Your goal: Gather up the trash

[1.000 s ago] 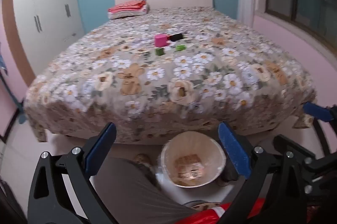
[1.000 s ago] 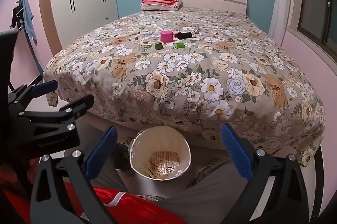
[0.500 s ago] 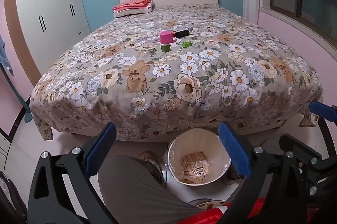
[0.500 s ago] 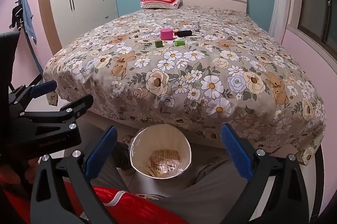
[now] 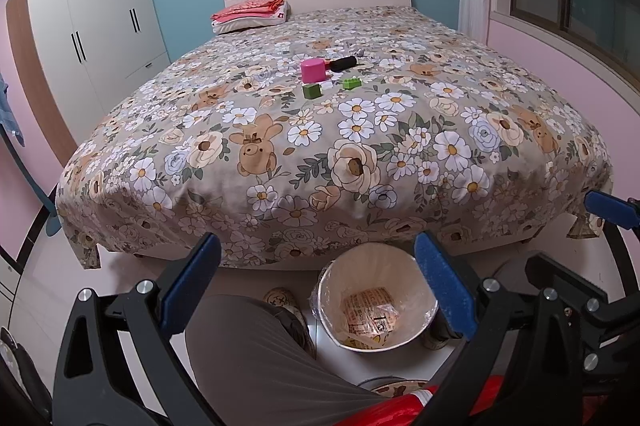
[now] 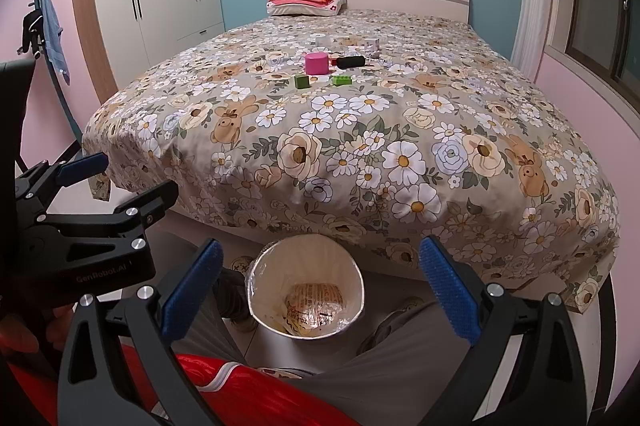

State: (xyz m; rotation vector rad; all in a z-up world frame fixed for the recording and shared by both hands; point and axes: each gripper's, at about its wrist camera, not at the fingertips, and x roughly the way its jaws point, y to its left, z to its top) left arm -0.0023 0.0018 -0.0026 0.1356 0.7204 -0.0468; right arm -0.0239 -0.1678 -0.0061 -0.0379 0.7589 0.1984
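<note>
Both your left tool [image 5: 316,286] and right tool [image 6: 318,290] gape wide, empty. One wrapper lies in the bin [image 5: 374,300] — the pink cup [image 5: 313,70], black item [image 5: 343,63] and green blocks [image 5: 311,91] wait on the bed [image 5: 320,129].

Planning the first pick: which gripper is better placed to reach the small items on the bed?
Slightly the right gripper, hedged. In its view the pink cup and green blocks sit almost straight ahead. The left gripper sees them about as centred. Both are open, empty and low by the bin.
</note>
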